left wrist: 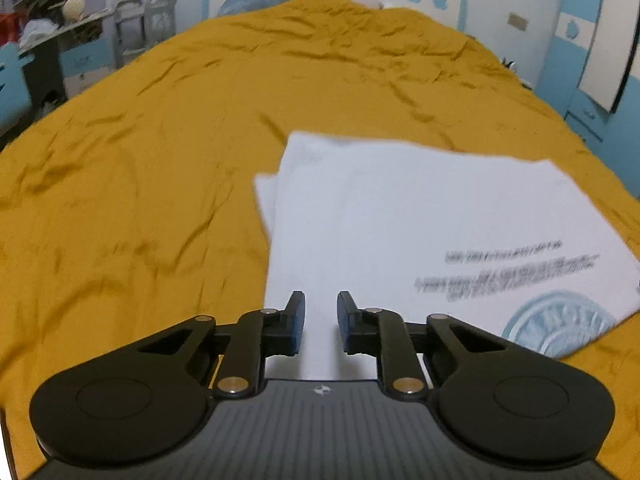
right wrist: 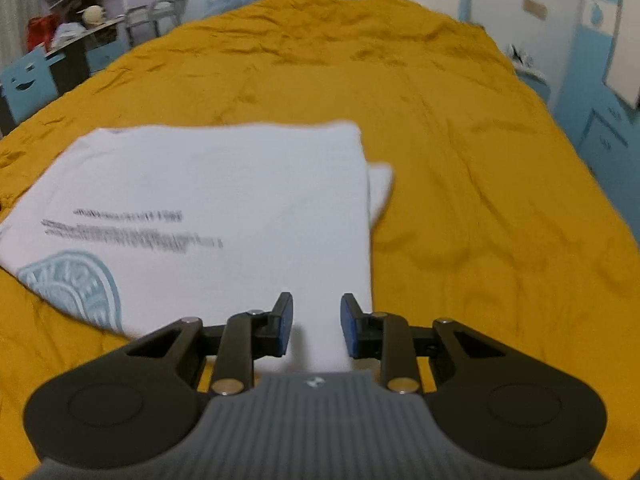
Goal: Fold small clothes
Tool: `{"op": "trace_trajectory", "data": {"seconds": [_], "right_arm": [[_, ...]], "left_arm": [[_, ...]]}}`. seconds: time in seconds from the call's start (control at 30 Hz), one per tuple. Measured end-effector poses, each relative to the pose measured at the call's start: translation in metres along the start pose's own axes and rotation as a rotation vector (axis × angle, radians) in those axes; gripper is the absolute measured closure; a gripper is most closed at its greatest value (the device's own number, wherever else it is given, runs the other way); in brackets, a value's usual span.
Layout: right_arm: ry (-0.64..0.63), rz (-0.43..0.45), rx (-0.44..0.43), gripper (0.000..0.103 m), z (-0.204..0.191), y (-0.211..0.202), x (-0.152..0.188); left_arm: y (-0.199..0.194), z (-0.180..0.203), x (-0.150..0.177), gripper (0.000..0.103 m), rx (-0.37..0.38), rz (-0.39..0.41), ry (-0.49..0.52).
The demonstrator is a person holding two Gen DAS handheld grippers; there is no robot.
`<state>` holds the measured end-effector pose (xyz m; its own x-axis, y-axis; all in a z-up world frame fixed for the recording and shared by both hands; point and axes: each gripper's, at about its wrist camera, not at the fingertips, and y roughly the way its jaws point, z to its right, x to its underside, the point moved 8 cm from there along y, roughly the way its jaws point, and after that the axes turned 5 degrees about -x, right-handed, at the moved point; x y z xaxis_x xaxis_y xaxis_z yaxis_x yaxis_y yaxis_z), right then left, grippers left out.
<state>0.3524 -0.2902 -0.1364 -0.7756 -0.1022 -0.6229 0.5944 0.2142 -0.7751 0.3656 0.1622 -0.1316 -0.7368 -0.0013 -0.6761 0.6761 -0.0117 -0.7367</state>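
While both grippers are hanging over the near edge of the white shirt (left wrist: 400,216), nothing is getting pinched yet. Shirt is lying flat on the mustard bedspread (left wrist: 140,140), sides seemingly folded in already, a sleeve corner (left wrist: 266,190) poking out past the long edge.

Left gripper (left wrist: 321,322) is sitting over the shirt's near-left corner, fingers (left wrist: 296,320) parted narrowly with white cloth showing through the gap, no grip on it. Right gripper (right wrist: 316,324) is doing the same at the near-right corner, fingers (right wrist: 352,328) slightly apart, cloth visible between them; whether the tips are touching fabric I cannot tell, both views are motion-blurred.

Why placed so, my guess: one gripper per near corner so the hem end can be lifted evenly and carried toward the far end for a crosswise fold, keeping the edges aligned. Task looks partway along, final fold not yet made.

View differences: left wrist is showing the shirt's left edge plus the round blue print (left wrist: 560,328) at near right. Right wrist is showing the right edge, its own tucked sleeve corner (right wrist: 380,184), and the same print (right wrist: 76,288) at near left. Right view is also giving a blue chair (right wrist: 28,88) at far left, barely in the left view. Neither camera is seeing the other gripper.
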Motion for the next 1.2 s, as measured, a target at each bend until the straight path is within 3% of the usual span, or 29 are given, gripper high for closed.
{"op": "trace_trajectory", "data": {"seconds": [0.27,0.5,0.57,0.6,0.67,0.73,0.9,1.03,1.2], "right_arm": [[0.012,-0.002,0.049,0.083,0.006,0.02,0.042],[0.028,-0.013,0.043,0.083,0.01,0.03,0.047],[0.037,-0.025,0.039,0.082,0.011,0.025,0.04],[0.042,-0.026,0.038,0.08,0.012,0.022,0.032],[0.056,0.0,0.023,0.064,0.01,0.009,0.021],[0.069,0.043,-0.002,0.056,0.009,-0.005,0.007],[0.178,0.097,-0.064,0.054,0.023,-0.009,-0.029],[0.308,0.096,-0.139,0.054,0.044,0.013,-0.05],[0.413,0.076,-0.166,0.055,0.068,0.052,-0.063]], "left_arm": [[0.024,-0.014,0.044,0.087,-0.082,-0.038,-0.01],[0.021,-0.01,0.042,0.087,-0.121,-0.048,0.007],[0.009,-0.007,0.034,0.082,-0.123,-0.025,0.007],[0.002,-0.006,0.029,0.079,-0.117,-0.011,0.001],[-0.013,-0.001,0.016,0.068,-0.102,0.032,-0.001],[-0.02,0.009,0.003,0.066,-0.076,0.058,0.011],[-0.016,0.045,-0.028,0.066,0.016,0.083,0.022],[0.002,0.07,-0.043,0.066,0.065,0.079,0.029],[0.03,0.107,-0.066,0.066,0.159,0.075,0.042]]}}
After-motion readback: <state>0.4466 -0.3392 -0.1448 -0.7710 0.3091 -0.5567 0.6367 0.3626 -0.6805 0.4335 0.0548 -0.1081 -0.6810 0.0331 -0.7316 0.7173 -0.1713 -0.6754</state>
